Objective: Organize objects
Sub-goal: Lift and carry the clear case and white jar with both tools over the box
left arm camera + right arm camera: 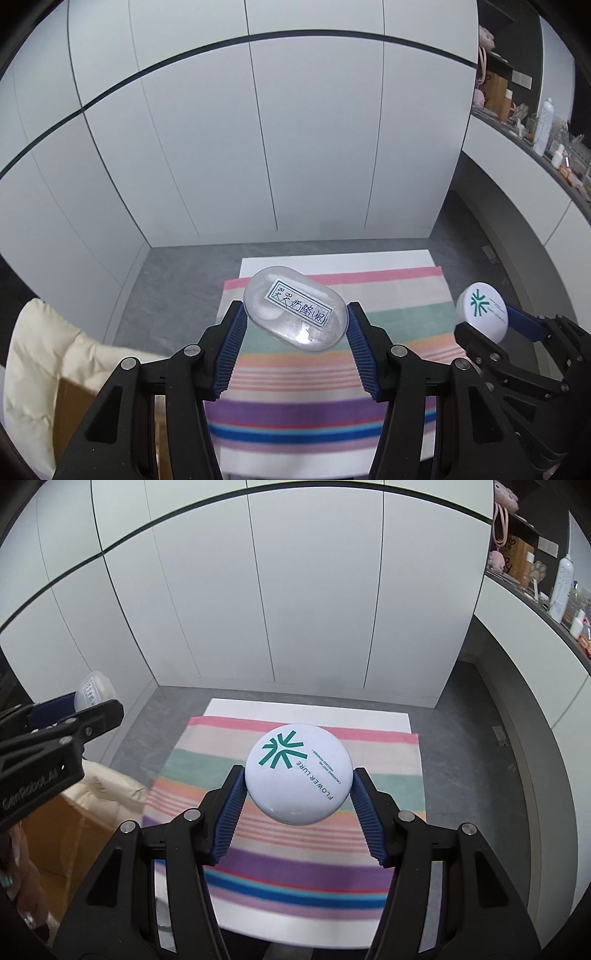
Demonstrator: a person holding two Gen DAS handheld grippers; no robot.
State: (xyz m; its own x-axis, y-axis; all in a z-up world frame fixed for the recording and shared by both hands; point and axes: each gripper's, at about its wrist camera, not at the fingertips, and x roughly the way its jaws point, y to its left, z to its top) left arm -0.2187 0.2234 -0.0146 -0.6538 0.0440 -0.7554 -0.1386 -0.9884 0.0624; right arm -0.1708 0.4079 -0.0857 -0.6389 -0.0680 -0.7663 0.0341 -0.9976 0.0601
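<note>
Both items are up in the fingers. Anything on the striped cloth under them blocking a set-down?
Nothing visible. The striped cloth looks bare beneath the white compact and the clear labelled case; parts behind the fingers are hidden.

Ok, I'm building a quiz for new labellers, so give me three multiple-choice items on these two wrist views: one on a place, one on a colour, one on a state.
1. Where is the round white compact with the teal logo?
A. lying on the cloth
B. between the right gripper's fingers
C. on the shelf

2. What colour are the ribbed gripper pads?
A. blue
B. red
C. yellow

3. What state is the left gripper in?
A. empty and wide open
B. out of view
C. closed on the clear oval plastic case with the handwritten label

Answers: 1 B, the compact sits clamped between both pads, above the striped cloth. 2 A, both views show blue ribbing. 3 C, the pads press on the case's two ends.
</note>
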